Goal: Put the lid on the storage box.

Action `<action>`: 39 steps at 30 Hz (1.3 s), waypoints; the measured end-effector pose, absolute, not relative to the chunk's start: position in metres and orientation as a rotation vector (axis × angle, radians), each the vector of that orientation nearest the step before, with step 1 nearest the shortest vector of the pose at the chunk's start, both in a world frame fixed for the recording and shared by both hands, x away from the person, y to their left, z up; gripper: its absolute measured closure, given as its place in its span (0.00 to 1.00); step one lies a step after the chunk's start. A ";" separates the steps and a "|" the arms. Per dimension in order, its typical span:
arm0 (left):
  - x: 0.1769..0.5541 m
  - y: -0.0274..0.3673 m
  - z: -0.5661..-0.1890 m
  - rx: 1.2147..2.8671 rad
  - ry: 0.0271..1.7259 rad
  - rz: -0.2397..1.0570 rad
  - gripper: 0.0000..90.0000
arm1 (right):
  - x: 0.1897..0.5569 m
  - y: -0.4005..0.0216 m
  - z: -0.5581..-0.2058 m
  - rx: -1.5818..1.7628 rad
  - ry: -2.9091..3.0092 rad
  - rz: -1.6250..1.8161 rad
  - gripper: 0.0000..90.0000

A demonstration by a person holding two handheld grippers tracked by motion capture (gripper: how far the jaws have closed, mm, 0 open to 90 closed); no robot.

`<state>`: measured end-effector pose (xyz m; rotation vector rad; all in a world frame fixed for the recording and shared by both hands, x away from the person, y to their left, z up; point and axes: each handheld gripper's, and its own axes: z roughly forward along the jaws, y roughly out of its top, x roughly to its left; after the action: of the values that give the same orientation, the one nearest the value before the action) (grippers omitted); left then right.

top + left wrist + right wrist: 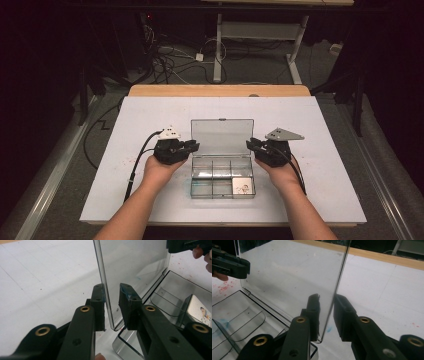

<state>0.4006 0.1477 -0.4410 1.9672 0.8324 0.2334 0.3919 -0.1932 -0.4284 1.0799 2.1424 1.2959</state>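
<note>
A clear plastic compartment box [212, 176] sits on the white mat, its lid [222, 135] standing upright at the back. My left gripper [192, 146] is at the lid's left edge. In the left gripper view, the left gripper [111, 293] is open, its jaws either side of the lid [135, 262]. My right gripper [251, 144] is at the lid's right edge. In the right gripper view, the right gripper [327, 300] is also open and straddles the lid [292, 272]. A small printed card [243, 185] lies in the front right compartment.
The white mat [150, 115] covers a wooden table whose back edge [220, 90] shows. Red specks [224, 287] dot the mat by the box. Cables [165, 62] and the legs of a desk [218, 50] stand on the floor beyond.
</note>
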 end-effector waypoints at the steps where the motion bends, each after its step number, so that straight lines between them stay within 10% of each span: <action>1: 0.400 0.148 -0.441 1.967 0.831 0.233 0.82 | 0.391 -0.194 -0.428 1.076 2.142 1.294 0.84; 39: 0.371 0.148 -0.440 1.923 0.820 0.284 0.79 | 0.340 -0.204 -0.435 0.938 2.230 1.375 1.00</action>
<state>0.3711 0.1478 -0.4402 1.9229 0.8200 0.2843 0.3398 -0.2038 -0.4347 0.9378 2.2301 1.3752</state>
